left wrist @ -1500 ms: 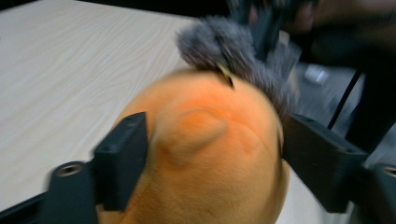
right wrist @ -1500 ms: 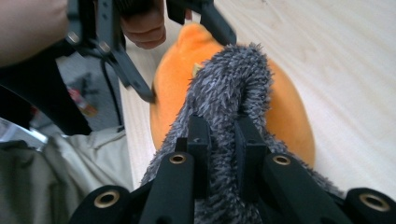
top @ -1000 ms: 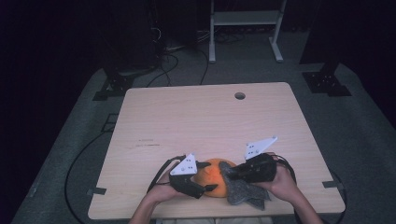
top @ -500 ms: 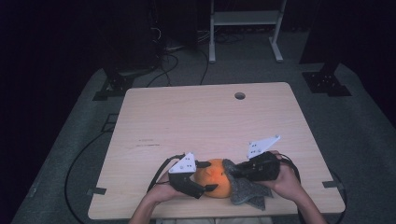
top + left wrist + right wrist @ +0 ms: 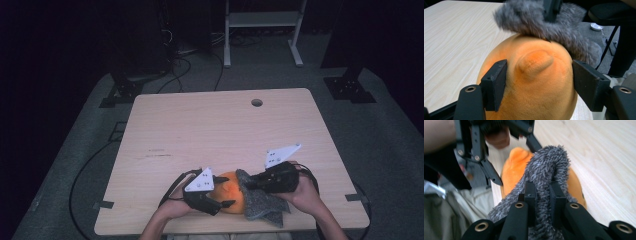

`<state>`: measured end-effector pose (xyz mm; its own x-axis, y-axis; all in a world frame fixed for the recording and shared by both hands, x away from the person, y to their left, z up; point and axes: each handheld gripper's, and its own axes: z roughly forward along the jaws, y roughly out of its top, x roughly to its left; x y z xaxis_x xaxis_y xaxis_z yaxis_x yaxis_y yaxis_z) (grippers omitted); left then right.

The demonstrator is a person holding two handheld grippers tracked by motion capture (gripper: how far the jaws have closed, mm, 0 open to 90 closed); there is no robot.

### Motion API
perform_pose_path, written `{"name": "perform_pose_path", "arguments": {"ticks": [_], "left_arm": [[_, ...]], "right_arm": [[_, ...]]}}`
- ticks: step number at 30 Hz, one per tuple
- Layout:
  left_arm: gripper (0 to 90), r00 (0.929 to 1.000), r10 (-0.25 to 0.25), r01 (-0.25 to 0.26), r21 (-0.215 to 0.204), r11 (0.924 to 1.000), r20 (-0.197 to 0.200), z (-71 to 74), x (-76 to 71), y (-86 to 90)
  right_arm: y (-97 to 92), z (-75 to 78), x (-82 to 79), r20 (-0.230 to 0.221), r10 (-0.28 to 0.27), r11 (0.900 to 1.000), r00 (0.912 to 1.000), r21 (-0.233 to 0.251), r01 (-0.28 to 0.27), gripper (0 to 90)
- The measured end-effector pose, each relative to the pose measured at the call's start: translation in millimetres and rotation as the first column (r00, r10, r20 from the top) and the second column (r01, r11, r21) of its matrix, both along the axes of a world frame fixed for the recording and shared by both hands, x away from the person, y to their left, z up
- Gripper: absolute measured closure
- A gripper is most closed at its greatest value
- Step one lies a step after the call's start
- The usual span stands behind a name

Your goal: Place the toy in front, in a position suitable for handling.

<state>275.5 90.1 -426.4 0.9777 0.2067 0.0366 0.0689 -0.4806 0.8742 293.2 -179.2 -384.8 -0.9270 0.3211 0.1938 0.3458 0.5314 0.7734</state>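
Closing in, the left gripper (image 5: 224, 191) now clamps the orange plush (image 5: 534, 82). Right gripper (image 5: 543, 192) pinches the grey cloth (image 5: 546, 167), draped over the plush, probably to wrap it.

Orange plush (image 5: 231, 196) on wooden table (image 5: 220, 130)

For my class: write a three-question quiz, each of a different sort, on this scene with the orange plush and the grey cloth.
1. True or false: the right gripper is shut on the grey cloth.
2. What lies between the left gripper's pads? A) cloth B) orange plush C) cable
3. Near which edge of the table is the work done, in the high view?

Key: 1 true; 2 B, its jaws have just been closing on it; 3 the near edge, by the person.
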Motion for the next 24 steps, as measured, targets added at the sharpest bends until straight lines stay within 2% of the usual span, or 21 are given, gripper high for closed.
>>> {"name": "perform_pose_path", "arguments": {"ticks": [4, 8, 10, 13, 14, 16, 18, 20, 22, 24], "left_arm": [[31.5, 1.0, 0.003, -0.003, 0.0, 1.0, -0.003, -1.5, 2.8, 4.0], [31.9, 0.9993, 0.019, -0.02, -0.017, 0.9997, -0.032, -4.9, 8.0, 12.6], [31.9, 0.9995, 0.013, -0.013, -0.016, 0.9998, -0.028, -5.2, 7.5, 12.1], [31.8, 0.9998, 0.011, -0.011, -0.011, 0.9999, -0.013, -4.7, 6.6, 11.6], [31.8, 0.9999, 0.011, -0.011, -0.012, 0.9999, -0.012, -5.0, 6.9, 12.4], [31.8, 0.9998, 0.016, -0.016, -0.013, 0.9998, -0.015, -6.0, 8.9, 16.0], [31.8, 0.9993, 0.024, -0.024, -0.024, 0.9994, -0.028, -7.7, 10.6, 17.9], [31.8, 0.9985, 0.036, -0.037, -0.036, 0.9987, -0.042, -8.5, 12.8, 19.3], [31.8, 0.9981, 0.043, -0.045, -0.035, 0.9984, -0.043, -8.3, 14.4, 21.2], [31.8, 0.9968, 0.053, -0.056, -0.048, 0.9972, -0.059, -9.5, 16.6, 23.2]], "right_arm": [[0.5, -2.9, 0.9, -0.003, 0.005, 1.0, 1.0, -0.002, -0.005, 79.0], [-6.7, -11.5, 6.0, -0.018, -0.029, 0.9986, 0.9994, -0.045, 0.028, 78.9], [-14.2, -16.6, 11.2, -0.06, -0.043, 0.9991, 0.9973, -0.007, 0.042, 78.7], [-14.7, -11.8, 9.9, -0.065, -0.026, 0.9979, 0.9975, 0.057, 0.03, 78.6], [-13.0, -10.1, 9.0, -0.057, -0.023, 0.9983, 0.9981, 0.053, 0.026, 78.7], [-9.8, -13.1, 9.1, -0.041, -0.025, 0.9996, 0.9988, 0.011, 0.026, 78.7], [-13.2, -23.9, 13.4, -0.082, -0.028, 0.9992, 0.9963, 0.025, 0.03, 78.7], [-20.8, -32.0, 18.9, -0.106, -0.057, 0.9983, 0.9927, 0.0, 0.057, 78.6], [-27.9, -33.6, 19.5, -0.109, -0.087, 0.9962, 0.9902, -0.014, 0.087, 78.7], [-30.9, -28.7, 16.5, -0.104, -0.079, 0.9962, 0.9914, 0.027, 0.083, 78.7]]}}
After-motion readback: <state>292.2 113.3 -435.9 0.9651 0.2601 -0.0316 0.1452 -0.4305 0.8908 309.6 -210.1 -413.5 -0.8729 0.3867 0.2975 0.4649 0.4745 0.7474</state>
